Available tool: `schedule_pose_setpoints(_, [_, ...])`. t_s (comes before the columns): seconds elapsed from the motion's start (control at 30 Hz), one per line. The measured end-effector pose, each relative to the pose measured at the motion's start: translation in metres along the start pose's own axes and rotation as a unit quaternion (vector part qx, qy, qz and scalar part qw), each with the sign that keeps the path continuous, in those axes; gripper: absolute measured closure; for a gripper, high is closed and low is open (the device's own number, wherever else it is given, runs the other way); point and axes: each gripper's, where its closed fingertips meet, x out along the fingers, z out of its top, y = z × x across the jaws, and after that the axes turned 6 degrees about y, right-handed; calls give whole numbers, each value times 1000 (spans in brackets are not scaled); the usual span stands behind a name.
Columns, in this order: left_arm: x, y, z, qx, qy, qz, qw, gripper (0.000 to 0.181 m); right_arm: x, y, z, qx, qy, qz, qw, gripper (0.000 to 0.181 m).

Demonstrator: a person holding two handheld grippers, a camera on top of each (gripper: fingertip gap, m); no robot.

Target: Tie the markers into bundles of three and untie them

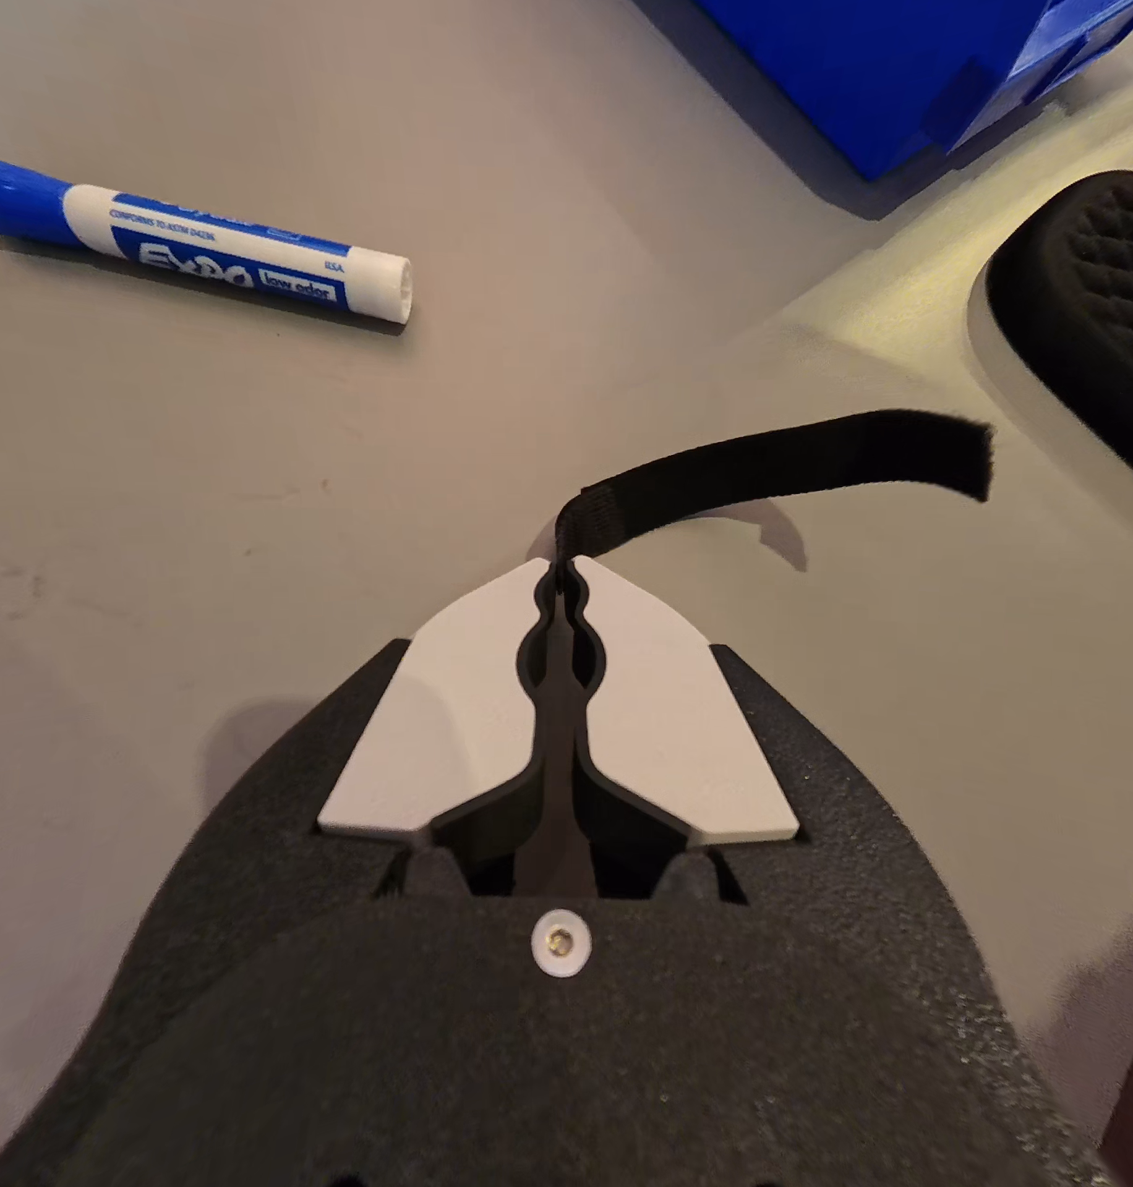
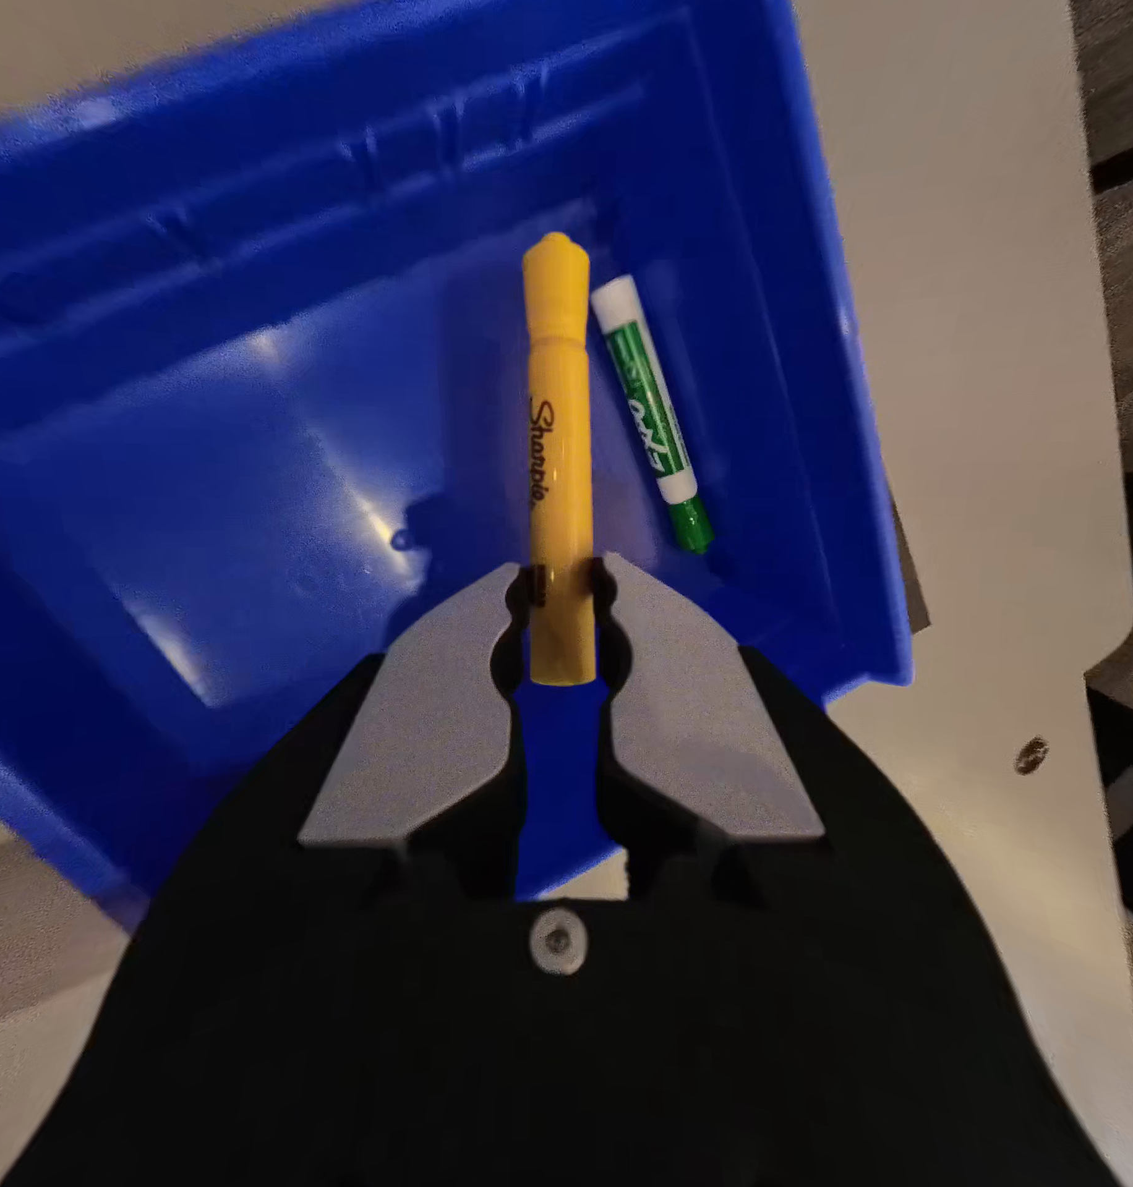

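While the left gripper (image 1: 562, 571) pinches one end of a black hook-and-loop strap (image 1: 782, 469) between its pressed-together white fingers, the right gripper (image 2: 561, 571) clamps the lower end of a yellow marker (image 2: 557, 411) over a blue bin (image 2: 165, 449), so the step in hand looks like gathering or sorting: either the markers are being collected for a bundle or they are going back after one has been untied, and the pictures alone do not settle which. The strap's free length curls up and away to the right of the left fingertips, above the grey table (image 1: 165, 578), touching nothing else that can be seen. A blue-capped marker (image 1: 198, 247) lies on the table well apart from that gripper, up and to its left, with a corner of the bin beyond on the right. In the right wrist view the yellow marker runs straight out from the jaws, and a green marker (image 2: 654, 417) lies on the bin floor just beside it, near the right wall; whether the yellow one touches the floor cannot be told. If bundling is meant, the next move calls for bringing three markers side by side on the table and drawing the strap around them while keeping its end pinched.
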Motion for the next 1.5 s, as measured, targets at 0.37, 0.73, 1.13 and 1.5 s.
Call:
schedule_pose_setpoints(0.37, [4,6,-2,11,9,16,1000,180,77,-25,-12,-146,81,-38,985,159])
schedule_pose_setpoints(0.73, [-2,7,1,4,-1,18,1000,180,-28,6,62,-22,-108,-118,987,153])
schedule_pose_setpoints(1.13, [-13,-2,8,16,-25,10,1000,180,42,234,247,81,-156,70,982,146])
schedule_pose_setpoints(1.5, [-16,-3,9,10,-30,0,999,180,88,249,246,79,-64,109,989,161])
